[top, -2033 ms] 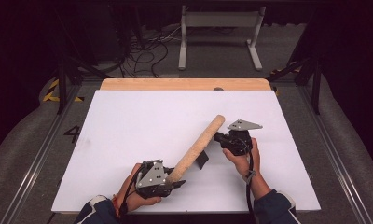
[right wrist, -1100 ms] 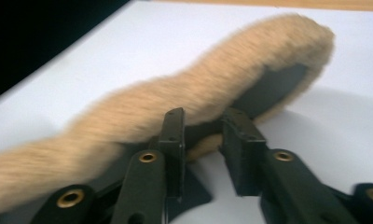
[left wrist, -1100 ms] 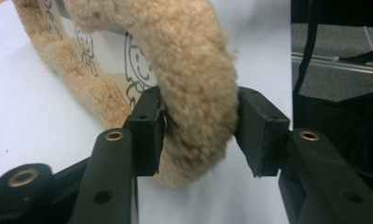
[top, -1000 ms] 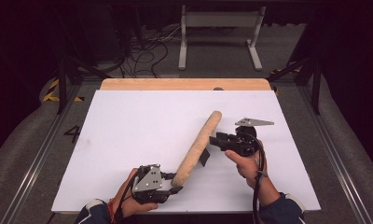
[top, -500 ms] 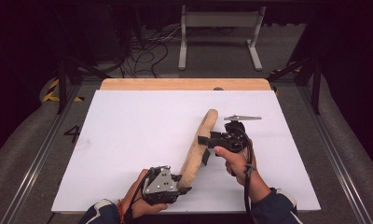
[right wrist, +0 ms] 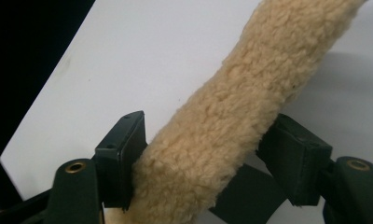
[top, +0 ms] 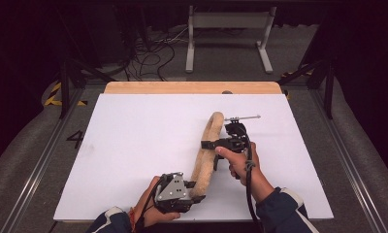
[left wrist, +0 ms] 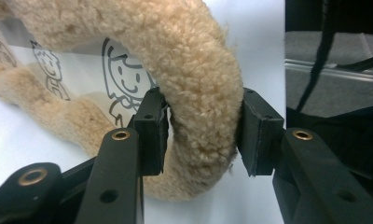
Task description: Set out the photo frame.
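A long tan fleece sleeve (top: 207,141) lies bowed on the white board (top: 134,145), running from the near edge toward the far right. My left gripper (top: 194,188) is shut on its near end. In the left gripper view the pads squeeze the sleeve (left wrist: 194,60) between them (left wrist: 203,135), and a white lining with cartoon drawings (left wrist: 114,79) shows inside. My right gripper (top: 210,154) reaches in from the right at the sleeve's middle. Its jaws have just been opening and now stand open around the sleeve (right wrist: 250,84), which fills the gap (right wrist: 203,158) unsqueezed.
A black flap (right wrist: 240,191) lies under the sleeve by the right jaws. A wooden table edge (top: 192,87) runs behind the board. Beyond it are a metal stand (top: 226,19) and floor cables (top: 148,53). Metal rails (top: 41,160) flank the board.
The sleeve went from straight and slanted to steeper and bowed, its far end swinging left. My right gripper moved left along it and loosened; my left gripper shifted right along the near edge.
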The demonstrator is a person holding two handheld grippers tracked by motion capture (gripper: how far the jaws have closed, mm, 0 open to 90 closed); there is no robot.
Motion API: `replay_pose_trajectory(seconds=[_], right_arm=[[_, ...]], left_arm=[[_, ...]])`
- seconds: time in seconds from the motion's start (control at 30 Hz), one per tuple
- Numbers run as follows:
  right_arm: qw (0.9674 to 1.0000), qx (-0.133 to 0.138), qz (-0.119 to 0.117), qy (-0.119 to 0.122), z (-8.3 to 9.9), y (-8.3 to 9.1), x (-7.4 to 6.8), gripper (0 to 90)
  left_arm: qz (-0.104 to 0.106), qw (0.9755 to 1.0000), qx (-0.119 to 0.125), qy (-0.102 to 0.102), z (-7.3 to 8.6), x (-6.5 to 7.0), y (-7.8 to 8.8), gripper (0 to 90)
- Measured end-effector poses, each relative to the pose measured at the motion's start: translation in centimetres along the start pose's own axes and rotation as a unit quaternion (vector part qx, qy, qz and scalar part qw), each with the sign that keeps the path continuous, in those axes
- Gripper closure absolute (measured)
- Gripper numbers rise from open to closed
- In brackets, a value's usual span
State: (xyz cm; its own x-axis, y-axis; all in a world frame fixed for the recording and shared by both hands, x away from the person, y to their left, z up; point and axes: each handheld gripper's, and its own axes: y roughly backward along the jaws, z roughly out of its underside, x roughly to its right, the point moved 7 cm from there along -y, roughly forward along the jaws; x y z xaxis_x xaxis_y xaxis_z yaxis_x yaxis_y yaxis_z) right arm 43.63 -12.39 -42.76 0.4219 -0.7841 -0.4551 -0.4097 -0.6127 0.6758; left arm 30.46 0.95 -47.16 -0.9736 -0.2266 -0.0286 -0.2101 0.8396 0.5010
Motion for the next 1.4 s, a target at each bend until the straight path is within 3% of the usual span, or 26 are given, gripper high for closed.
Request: replay_pose_trajectory(seconds=[0.17,0.27,0.3,0.37,0.5,0.63,0.7,0.77,0.93,1.03,1.1,1.17,1.27,1.4], right_arm=[[0.9986,-0.043,0.002,0.029,-0.2,0.4,-0.3,38.0],[0.9965,-0.061,0.003,0.057,-0.6,0.8,-0.6,48.9],[0.9965,-0.061,0.003,0.057,-0.6,0.8,-0.6,48.9],[0.9944,-0.071,0.009,0.078,-0.9,1.0,-0.9,54.6],[0.9906,-0.088,0.012,0.104,-1.1,0.9,-1.0,54.5],[0.9866,-0.103,0.008,0.126,-1.4,0.6,-1.2,55.4],[0.9851,-0.108,0.004,0.134,-1.5,0.5,-1.2,55.4],[0.983,-0.113,-0.001,0.145,-1.7,0.4,-1.2,55.3],[0.9713,-0.134,-0.035,0.193,-1.8,0.0,-1.9,56.9],[0.9645,-0.141,-0.051,0.217,-1.8,-0.6,-2.5,57.1],[0.9619,-0.142,-0.059,0.226,-1.7,-0.9,-3.0,56.5],[0.9566,-0.145,-0.062,0.245,-1.6,-1.0,-3.4,55.9],[0.9539,-0.145,-0.064,0.255,-1.5,-1.1,-3.7,54.0],[0.9549,-0.136,-0.055,0.258,-1.5,-1.2,-3.3,46.1]], left_arm=[[0.009,0.9999,-0.005,-0.006,0.7,-0.2,1.3,54.5],[-0.003,1.0,-0.006,0.002,1.1,-0.9,2.4,53.2],[-0.003,1.0,-0.006,0.002,1.1,-0.9,2.4,52.4],[-0.02,0.9995,0.002,0.025,2.0,-2.0,4.3,51.4],[-0.044,0.9984,0.002,0.036,3.0,-3.0,6.2,49.3],[-0.103,0.994,-0.013,0.037,5.2,-4.9,8.7,41.9],[-0.132,0.9903,-0.028,0.033,6.3,-5.9,9.6,36.8],[-0.145,0.9874,-0.032,0.054,7.4,-6.7,10.4,34.4],[-0.149,0.9846,-0.022,0.089,8.1,-7.5,11.3,30.9],[-0.137,0.9862,-0.022,0.09,8.0,-7.2,11.1,29.4],[-0.13,0.9873,-0.026,0.088,8.0,-6.9,10.9,28.8],[-0.121,0.9886,-0.029,0.084,7.9,-6.7,10.7,28.4],[-0.121,0.9885,-0.031,0.085,7.9,-6.8,10.5,27.7],[-0.127,0.9869,-0.039,0.091,7.9,-7.8,9.6,23.7]])
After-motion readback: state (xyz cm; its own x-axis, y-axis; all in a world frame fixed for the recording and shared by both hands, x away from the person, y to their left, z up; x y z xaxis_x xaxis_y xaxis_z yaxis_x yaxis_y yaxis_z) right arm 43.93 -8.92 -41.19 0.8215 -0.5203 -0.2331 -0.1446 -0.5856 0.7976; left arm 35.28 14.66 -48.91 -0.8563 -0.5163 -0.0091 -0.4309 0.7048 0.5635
